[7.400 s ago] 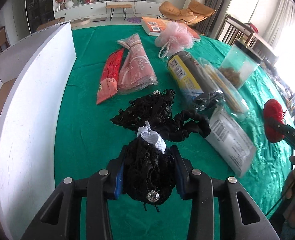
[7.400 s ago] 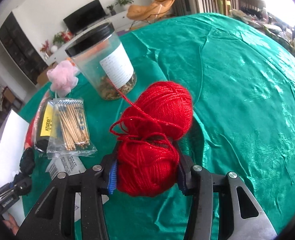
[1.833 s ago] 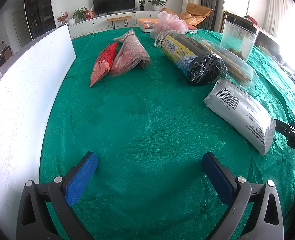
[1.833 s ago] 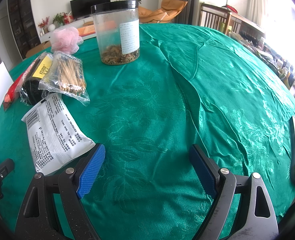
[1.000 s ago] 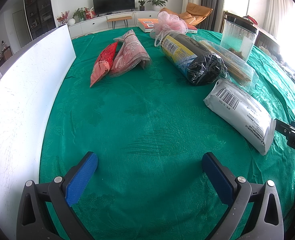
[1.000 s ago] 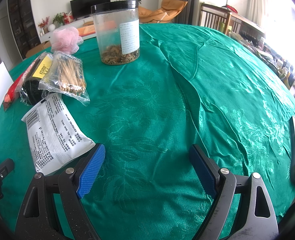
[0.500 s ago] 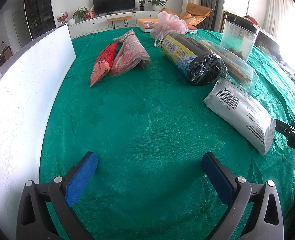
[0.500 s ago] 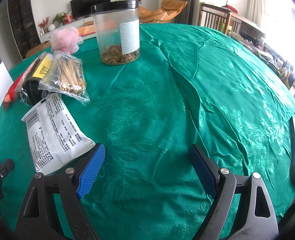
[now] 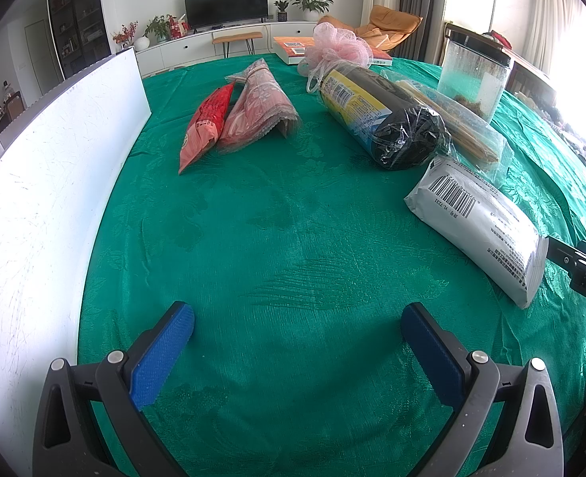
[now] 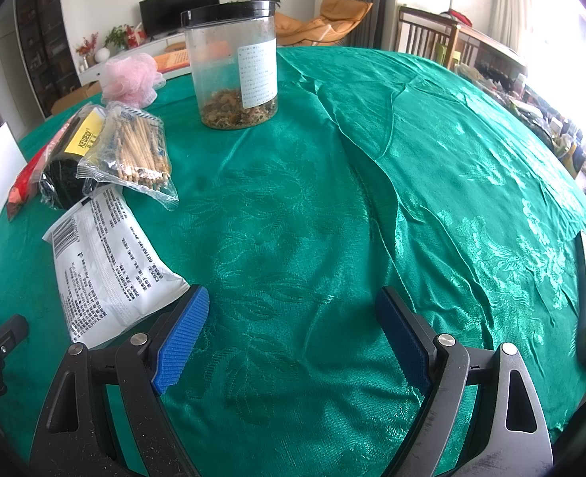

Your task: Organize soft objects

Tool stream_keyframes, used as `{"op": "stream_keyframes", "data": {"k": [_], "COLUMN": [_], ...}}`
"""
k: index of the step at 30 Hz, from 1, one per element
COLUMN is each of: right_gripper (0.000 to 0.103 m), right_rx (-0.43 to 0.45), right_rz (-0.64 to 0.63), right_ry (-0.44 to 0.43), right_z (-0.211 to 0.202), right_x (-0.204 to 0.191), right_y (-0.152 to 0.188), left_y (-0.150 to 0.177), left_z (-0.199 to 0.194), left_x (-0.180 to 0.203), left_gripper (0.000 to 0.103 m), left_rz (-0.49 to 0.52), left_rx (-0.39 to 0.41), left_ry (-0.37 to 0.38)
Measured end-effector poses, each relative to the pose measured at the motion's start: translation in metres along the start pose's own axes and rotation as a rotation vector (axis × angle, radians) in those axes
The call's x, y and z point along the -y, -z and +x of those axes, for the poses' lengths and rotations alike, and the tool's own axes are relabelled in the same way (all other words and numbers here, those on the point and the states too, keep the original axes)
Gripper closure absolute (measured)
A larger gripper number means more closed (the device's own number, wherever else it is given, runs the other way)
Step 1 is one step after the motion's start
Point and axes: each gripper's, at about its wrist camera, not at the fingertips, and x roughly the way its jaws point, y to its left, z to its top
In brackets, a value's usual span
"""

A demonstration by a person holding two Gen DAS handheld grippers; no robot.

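Note:
My left gripper [image 9: 297, 318] hangs open over bare green cloth, nothing between its blue pads. My right gripper [image 10: 292, 306] is open too, its left pad close to a white printed packet [image 10: 106, 262]. That white packet [image 9: 480, 222] lies to the right in the left wrist view. A pink mesh bath puff [image 9: 338, 49] sits at the far side of the table, also seen as the pink puff [image 10: 132, 77]. A pink wrapped cloth [image 9: 259, 105] and a red packet [image 9: 205, 123] lie side by side further back. No black lace or red yarn is in view.
A white board [image 9: 50, 183] stands along the left table edge. A black roll in yellow-labelled wrap [image 9: 380, 119], a bag of toothpicks [image 10: 138, 151] and a clear jar with a black lid [image 10: 235, 67] sit mid-table. The right gripper's body [image 9: 583, 270] shows at the edge.
Over the last second nothing has moved. Several seconds back my left gripper held black lace and my right held red yarn; both are now open and those items are out of view.

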Motion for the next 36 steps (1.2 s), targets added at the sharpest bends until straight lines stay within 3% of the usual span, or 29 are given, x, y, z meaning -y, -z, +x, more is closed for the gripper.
{"op": "stream_keyframes", "data": {"k": [19, 21, 23, 25, 27, 31, 33, 36], "right_gripper": [0.014, 0.015, 0.015, 0.015, 0.015, 0.016, 0.015, 0.018], "right_rx": [-0.005, -0.004, 0.022, 0.044, 0.058, -0.058, -0.119, -0.111], "right_rz": [-0.006, 0.020, 0.037, -0.007, -0.118, -0.352, -0.388, -0.429], "right_ry": [-0.027, -0.094, -0.244, -0.331, -0.359, -0.309, -0.350, -0.328], "right_z": [-0.001, -0.006, -0.014, -0.022, -0.023, 0.008, 0.020, 0.017], "right_x": [0.001, 0.003, -0.001, -0.018, -0.044, -0.094, -0.101, -0.101], "right_y": [0.002, 0.001, -0.001, -0.007, -0.016, -0.029, -0.028, -0.021], "left_y": [0.000, 0.000, 0.000, 0.000, 0.000, 0.000, 0.000, -0.001], "left_z": [0.000, 0.000, 0.000, 0.000, 0.000, 0.000, 0.000, 0.001], "left_x": [0.000, 0.000, 0.000, 0.000, 0.000, 0.000, 0.000, 0.000], "left_gripper": [0.000, 0.000, 0.000, 0.000, 0.000, 0.000, 0.000, 0.000], "left_rz": [-0.001, 0.000, 0.000, 0.000, 0.000, 0.000, 0.000, 0.001], "left_rx": [0.000, 0.000, 0.000, 0.000, 0.000, 0.000, 0.000, 0.000], "left_ry": [0.001, 0.001, 0.000, 0.000, 0.000, 0.000, 0.000, 0.000]}}
